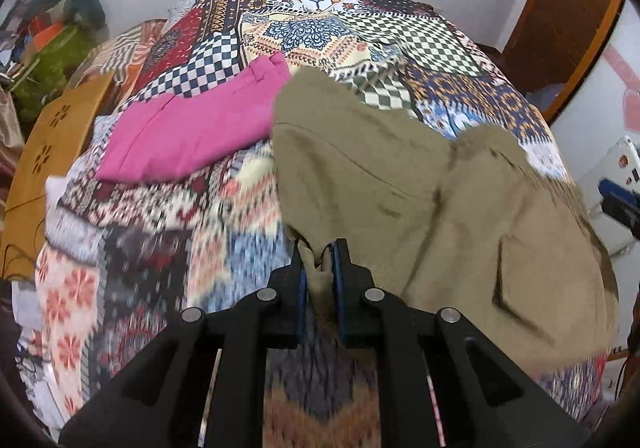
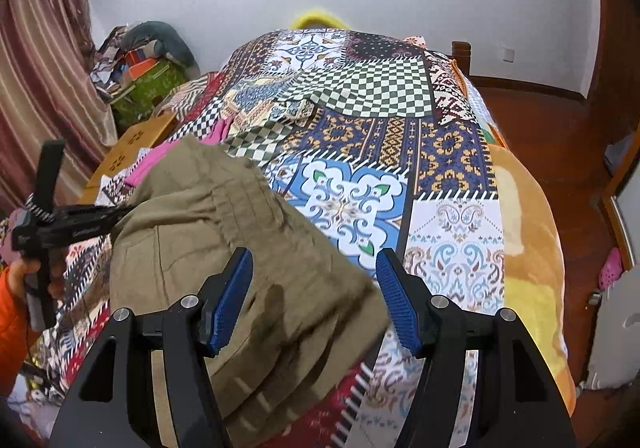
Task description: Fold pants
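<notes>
Presently my left gripper (image 1: 320, 260) is clamped on an edge of the khaki pants (image 1: 420, 199), heaped at 6 o'clock on the patchwork bedspread (image 2: 400, 135); my right gripper (image 2: 316, 288) hovers spread above them. I'd pinch the opposite edge next and draw the cloth taut, clear of the pink garment (image 1: 192, 135).

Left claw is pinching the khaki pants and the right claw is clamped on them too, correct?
Not quite. The left claw does pinch the khaki pants, but the right wrist view shows the right claw open, its fingers spread above the cloth.
</notes>
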`<state>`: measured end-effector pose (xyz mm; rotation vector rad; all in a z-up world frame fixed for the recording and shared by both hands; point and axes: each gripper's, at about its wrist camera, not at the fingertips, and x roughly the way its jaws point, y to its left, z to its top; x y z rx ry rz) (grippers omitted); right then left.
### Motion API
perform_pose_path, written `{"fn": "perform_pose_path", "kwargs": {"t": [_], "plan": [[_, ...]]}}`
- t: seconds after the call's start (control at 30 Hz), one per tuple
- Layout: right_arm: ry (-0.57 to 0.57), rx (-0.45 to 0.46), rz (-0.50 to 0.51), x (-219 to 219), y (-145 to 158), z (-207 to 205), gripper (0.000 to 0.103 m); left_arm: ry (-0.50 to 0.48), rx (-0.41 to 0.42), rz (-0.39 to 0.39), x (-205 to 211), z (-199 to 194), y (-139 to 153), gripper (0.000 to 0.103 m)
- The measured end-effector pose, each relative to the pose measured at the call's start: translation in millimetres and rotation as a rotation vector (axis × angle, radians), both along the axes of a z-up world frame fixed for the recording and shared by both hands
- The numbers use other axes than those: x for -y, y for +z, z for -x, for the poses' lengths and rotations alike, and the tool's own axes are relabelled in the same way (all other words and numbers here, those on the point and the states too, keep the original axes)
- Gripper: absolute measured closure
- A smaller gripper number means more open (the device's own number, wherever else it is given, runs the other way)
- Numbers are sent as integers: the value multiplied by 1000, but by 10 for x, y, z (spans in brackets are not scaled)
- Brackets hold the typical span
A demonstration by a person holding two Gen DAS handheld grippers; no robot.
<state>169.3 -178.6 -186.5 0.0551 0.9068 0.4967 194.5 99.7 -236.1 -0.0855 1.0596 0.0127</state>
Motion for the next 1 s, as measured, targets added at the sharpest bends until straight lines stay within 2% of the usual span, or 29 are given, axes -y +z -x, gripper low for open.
{"fn": "perform_pose_path", "kwargs": {"t": [0.13, 0.3, 0.5, 0.6, 0.7, 0.83, 0.93, 1.0], "plan": [[4, -12, 4, -14, -25, 93, 43, 6, 3, 3, 38, 325, 49, 91], [24, -39, 5, -105, -92, 198, 43, 46, -1, 37, -7, 551, 43, 89], [58, -89, 70, -262, -369, 299, 43, 91, -11, 75, -94, 739, -15, 82], [45, -105, 40, -213, -457, 304, 39, 105, -16, 82, -150, 840, -39, 82], [28, -122, 17, -155, -477, 264, 38, 128, -32, 31, -207, 929, -106, 82], [20, -108, 35, -168, -449, 261, 38, 148, -49, 55, -332, 961, -135, 82], [18, -90, 45, -176, -395, 245, 38, 141, -41, -1, -320, 907, -20, 82], [15, -75, 42, -167, -361, 213, 38, 108, -3, -24, -275, 842, 137, 82]]}}
